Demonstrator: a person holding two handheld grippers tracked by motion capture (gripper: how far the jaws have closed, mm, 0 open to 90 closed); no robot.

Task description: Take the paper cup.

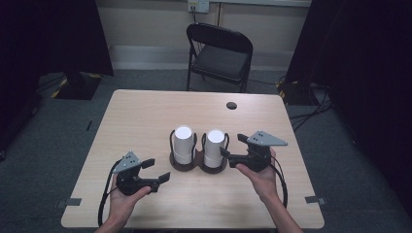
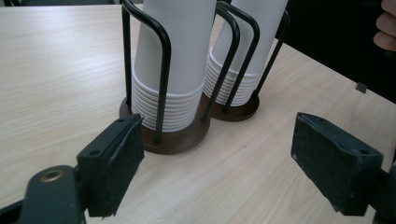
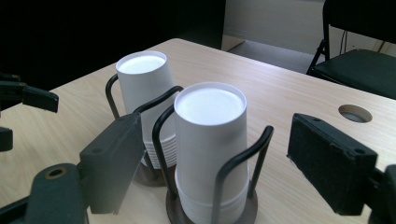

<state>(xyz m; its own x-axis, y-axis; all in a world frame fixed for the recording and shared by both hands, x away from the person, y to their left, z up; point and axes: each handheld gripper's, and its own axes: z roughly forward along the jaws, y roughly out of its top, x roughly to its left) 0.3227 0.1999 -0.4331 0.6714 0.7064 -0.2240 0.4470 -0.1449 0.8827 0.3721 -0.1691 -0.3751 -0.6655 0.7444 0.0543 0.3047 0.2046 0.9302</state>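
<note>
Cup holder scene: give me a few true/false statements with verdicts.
1. Two stacks of white paper cups stand upside down in a dark double-ring wire holder. True.
2. The left gripper is clamped on a cup stack. False: its jaws are open, short of the holder, with nothing between them.
3. The right gripper is beside the right-hand white cup stack with open jaws. True.
4. A black folding chair stands beyond the light wooden table. True.
5. One cup lies on its side on the table. False: all cups are stacked in the holder.
</note>
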